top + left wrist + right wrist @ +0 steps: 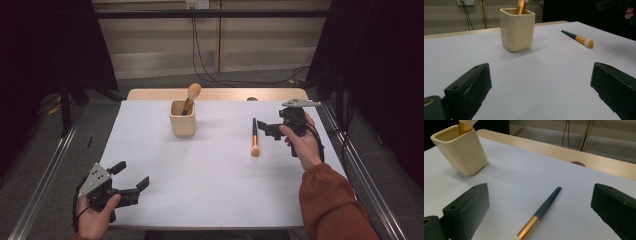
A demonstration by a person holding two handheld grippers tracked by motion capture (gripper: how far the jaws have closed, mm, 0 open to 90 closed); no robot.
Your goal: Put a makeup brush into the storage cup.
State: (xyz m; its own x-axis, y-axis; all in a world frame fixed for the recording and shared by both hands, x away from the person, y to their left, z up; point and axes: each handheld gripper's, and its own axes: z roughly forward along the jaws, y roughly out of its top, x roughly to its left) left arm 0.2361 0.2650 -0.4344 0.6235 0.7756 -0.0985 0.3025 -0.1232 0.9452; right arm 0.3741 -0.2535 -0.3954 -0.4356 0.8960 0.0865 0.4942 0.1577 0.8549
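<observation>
A makeup brush (255, 137) lies flat on the white table (200, 180), well to the right of a cream cup (182, 120) in which a second brush (192, 95) already stands, bristles up. The lying brush points its dark tapered handle away from the person and its pale bristle head toward them; a gold collar joins the two. It is judged light, stiff along the handle and soft at the head, with a smooth, somewhat slippery handle that may roll on the table. The best hold is judged to be across the handle near the gold collar (529, 227), where the shaft is thickest and the bristles are spared; a grip at the thin tip would let it pivot. The right gripper (264, 129) hovers just beside the brush on its right side, and in the right gripper view the handle runs up between its fingers (466, 210), which stand spread wide on either side and touch nothing. The left gripper (131, 176) rests near the front left corner of the table, well apart from both cup and brush; its fingers (469, 87) are likewise spread wide and empty, and look across bare table toward the cup. The cup is judged rigid, fairly heavy for its size and stable enough to receive a brush without being steadied.
</observation>
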